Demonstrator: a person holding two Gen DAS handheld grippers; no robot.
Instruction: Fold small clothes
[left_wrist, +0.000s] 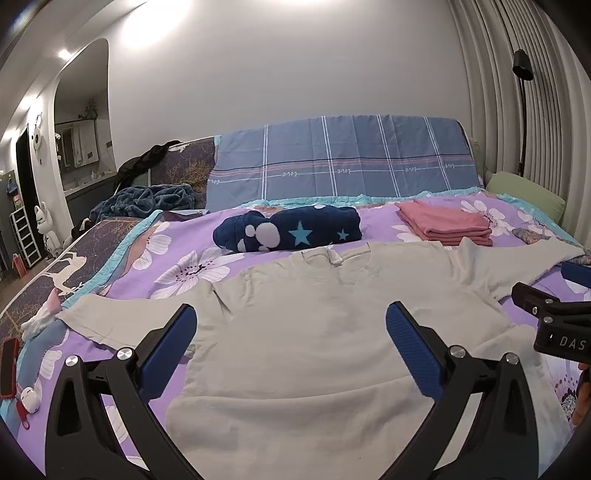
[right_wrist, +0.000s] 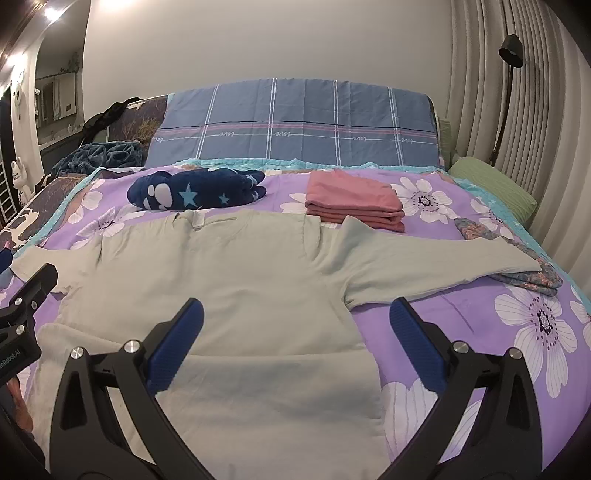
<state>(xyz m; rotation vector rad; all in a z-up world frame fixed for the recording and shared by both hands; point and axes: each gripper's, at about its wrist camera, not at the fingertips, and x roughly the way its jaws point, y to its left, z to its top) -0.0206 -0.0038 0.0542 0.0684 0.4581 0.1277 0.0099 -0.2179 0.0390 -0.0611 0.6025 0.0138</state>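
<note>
Left wrist view: pale grey-beige long-sleeved cotton shirt (left_wrist: 314, 332), laid flat and face-down on the purple flower-print bed cover (left_wrist: 177, 258), collar away from the cameras, both sleeves spread sideways; a layout judged ready for the first fold. Left hand-held gripper (left_wrist: 291, 350), blue pads apart, hovers above the shirt's left half, holding nothing.

Right wrist view: right hand-held gripper (right_wrist: 295, 343), jaws likewise apart and empty, hovers over the shirt's right side edge, below the armpit.

Folded pink garment stack (right_wrist: 354, 203) and rolled navy star-print fleece (right_wrist: 195, 188) lie beyond the collar, apparently finished items. Right sleeve tip rests on a patterned blue-and-coral cloth (right_wrist: 532, 277). Open cover lies right of the hem.
</note>
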